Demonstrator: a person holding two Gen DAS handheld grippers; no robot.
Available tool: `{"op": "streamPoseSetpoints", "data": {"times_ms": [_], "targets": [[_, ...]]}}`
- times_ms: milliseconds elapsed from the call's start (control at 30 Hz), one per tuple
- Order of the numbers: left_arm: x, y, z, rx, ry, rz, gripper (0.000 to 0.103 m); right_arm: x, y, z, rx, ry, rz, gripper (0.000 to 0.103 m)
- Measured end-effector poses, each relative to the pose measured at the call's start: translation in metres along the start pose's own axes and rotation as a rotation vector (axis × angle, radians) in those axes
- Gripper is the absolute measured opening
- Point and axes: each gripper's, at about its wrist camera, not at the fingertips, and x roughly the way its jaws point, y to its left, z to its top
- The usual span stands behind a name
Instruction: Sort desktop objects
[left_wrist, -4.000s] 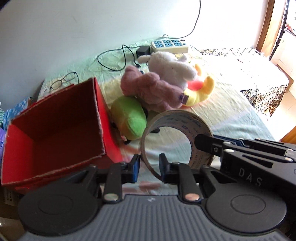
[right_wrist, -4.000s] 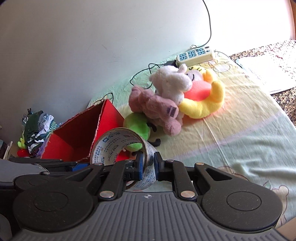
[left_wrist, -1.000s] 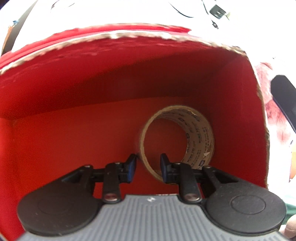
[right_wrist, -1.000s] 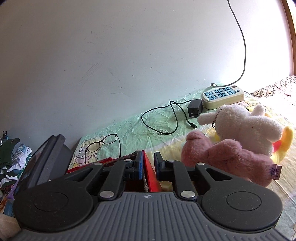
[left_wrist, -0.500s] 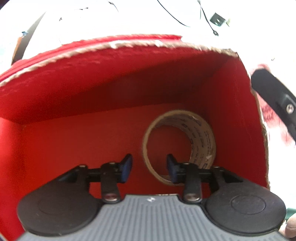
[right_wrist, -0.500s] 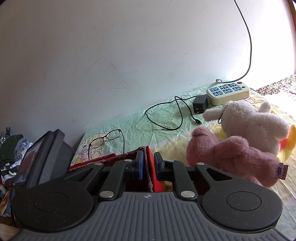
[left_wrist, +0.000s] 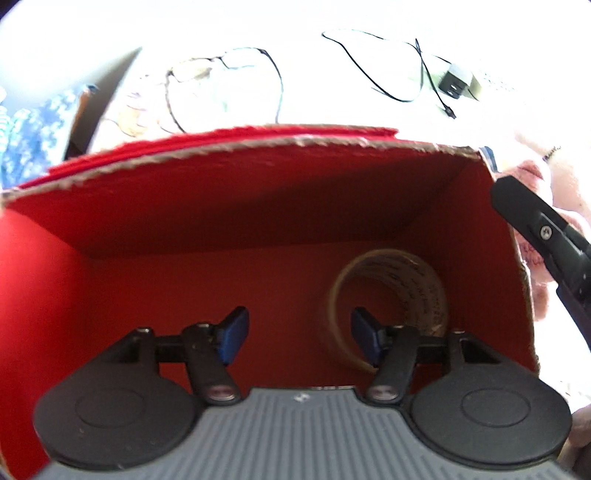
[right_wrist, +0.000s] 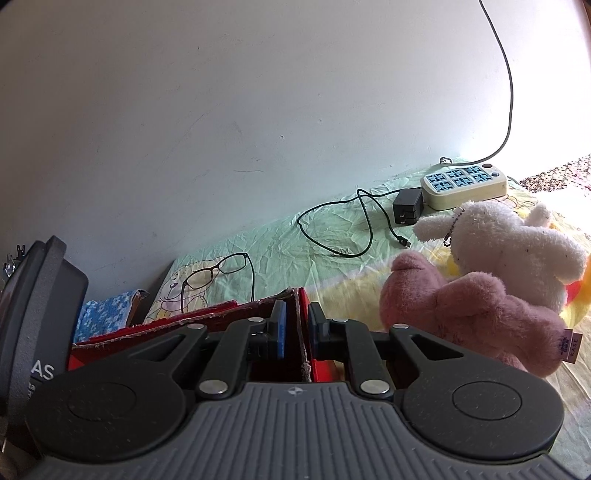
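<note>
Tape roll (left_wrist: 391, 306) stands on edge on the floor of the red box (left_wrist: 258, 206), near its right wall. The left gripper (left_wrist: 295, 330) has just been opening; its jaws are spread, and the right finger (left_wrist: 364, 338) sits in front of the roll's rim. Lift straight up so it doesn't snag. The right gripper (right_wrist: 295, 334) pinches the box wall; holding firm should keep the box steady.

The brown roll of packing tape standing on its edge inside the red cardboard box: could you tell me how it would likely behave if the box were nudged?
The brown roll of packing tape stands on its curved edge, so it would probably roll across the floor of the red cardboard box. It also looks narrow for its height, so it might topple flat. The box walls should contain it.
</note>
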Motion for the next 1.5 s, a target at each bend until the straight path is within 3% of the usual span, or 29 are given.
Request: {"op": "streamPoseSetpoints", "data": {"times_ms": [267, 400, 767, 1500], "targets": [[-0.003, 0.0, -0.002, 0.008, -0.082, 0.103, 0.065, -0.001, 0.004, 0.0, -0.029, -0.007, -0.001, 0.016], [-0.008, 0.003, -0.008, -0.001, -0.093, 0.113, 0.07, -0.002, 0.009, 0.0, -0.063, -0.009, 0.0, 0.016], [-0.033, 0.013, -0.029, -0.024, -0.15, 0.189, 0.071, -0.001, 0.013, -0.001, -0.106, -0.01, -0.006, 0.019], [-0.067, 0.029, -0.073, -0.08, -0.156, 0.258, 0.073, -0.004, 0.017, -0.003, -0.13, -0.033, -0.001, 0.021]]}}
